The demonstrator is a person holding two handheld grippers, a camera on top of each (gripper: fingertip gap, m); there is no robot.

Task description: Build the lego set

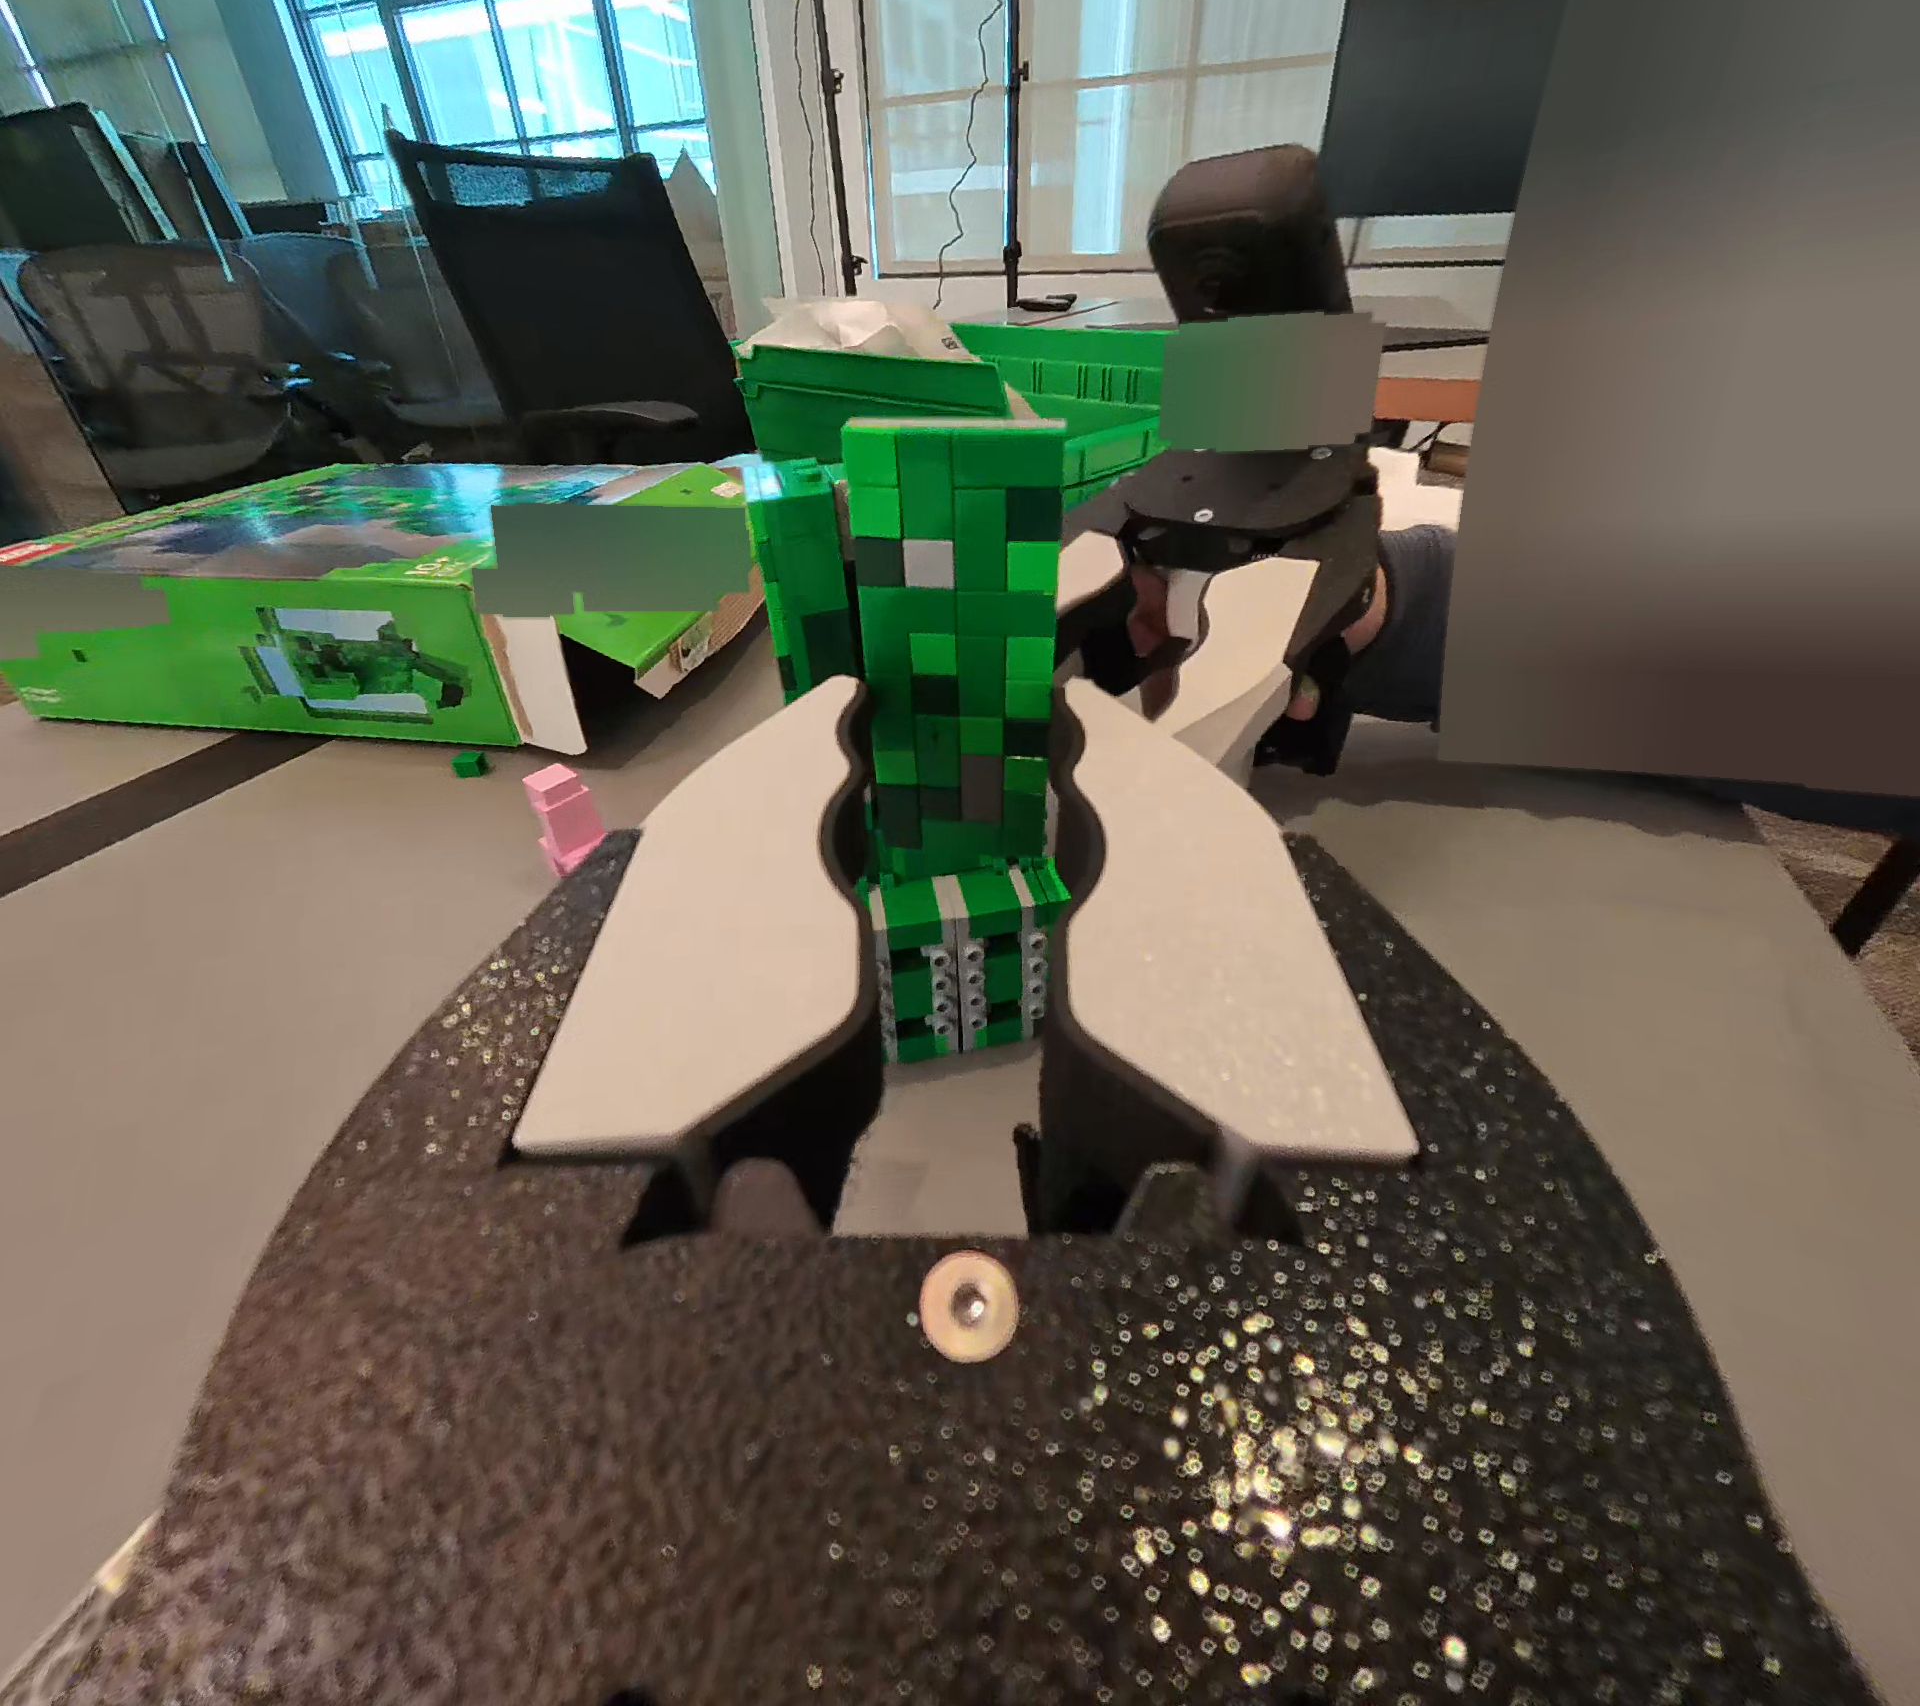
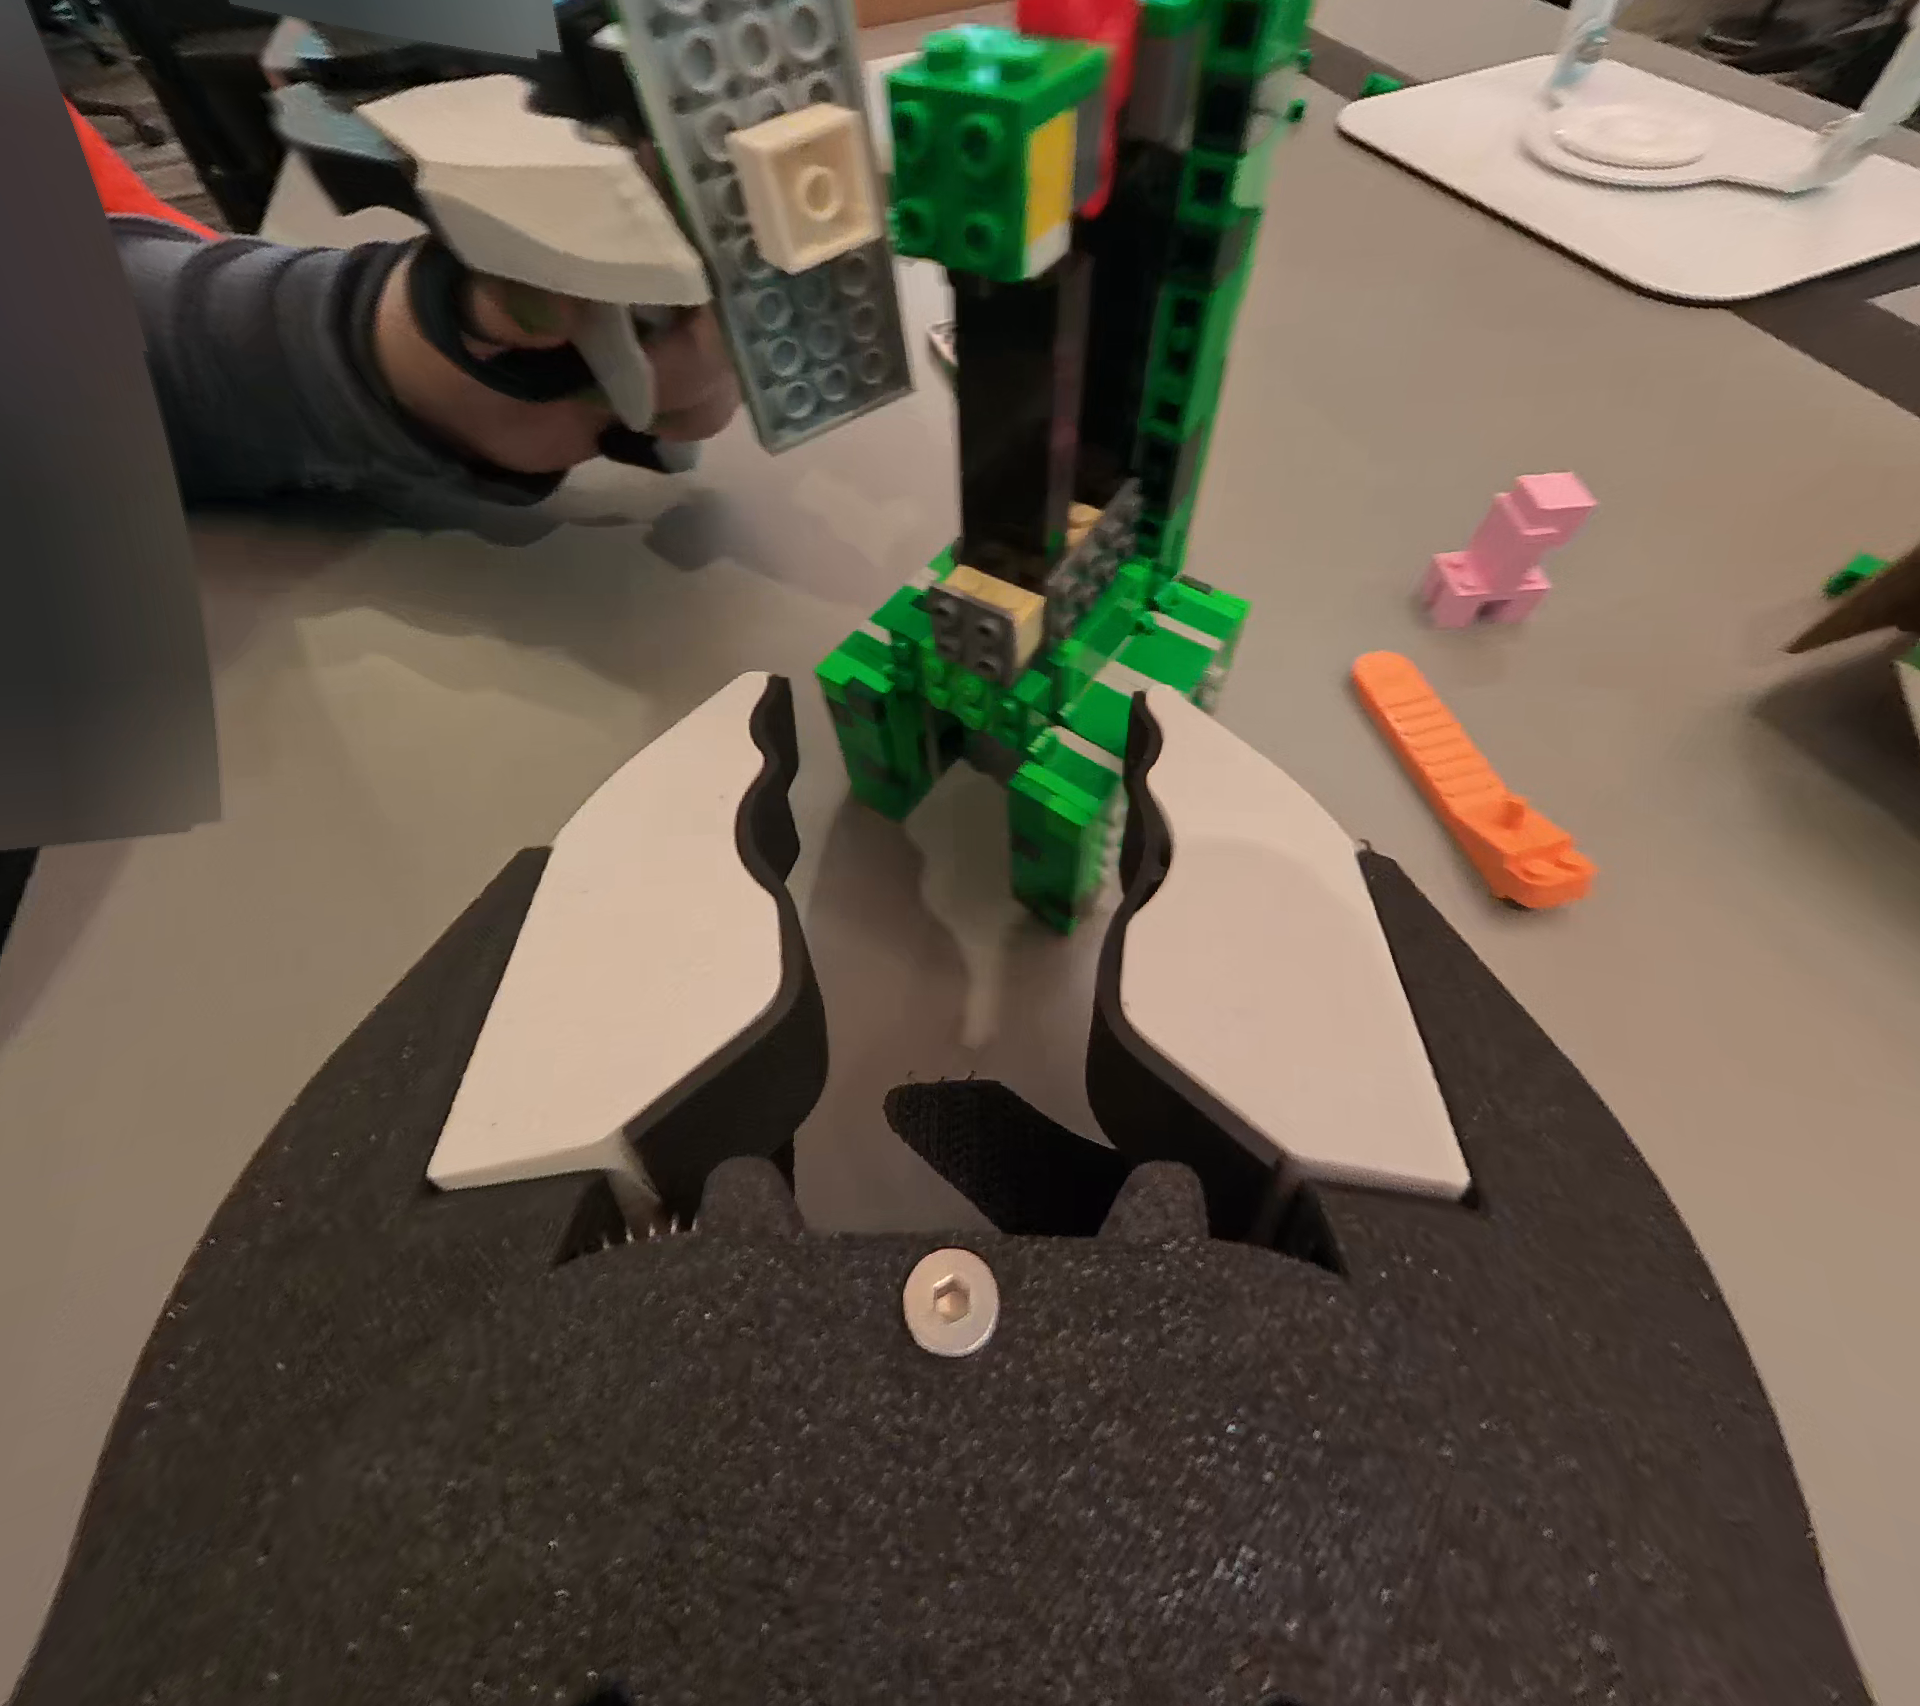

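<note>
Left claw clamped on a green brick panel; right claw apart at the brick figure's feet.
Left claw (image 1: 961, 783) pads press both edges of the flat green-tiled brick panel (image 1: 956, 617), held upright. Right claw (image 2: 961, 783) stands apart, with the foot of the tall green brick figure (image 2: 1039, 721) on the grey worktop (image 2: 468, 669) between its fingers. Orange brick-separator tool (image 2: 1465, 783) and small pink brick figure (image 2: 1496, 555) lie beyond to the right.

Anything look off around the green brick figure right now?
Yes. One wall panel is off the green brick figure, held in the left gripper, so its dark inside is exposed. The box lies with its end flap torn open.
</note>
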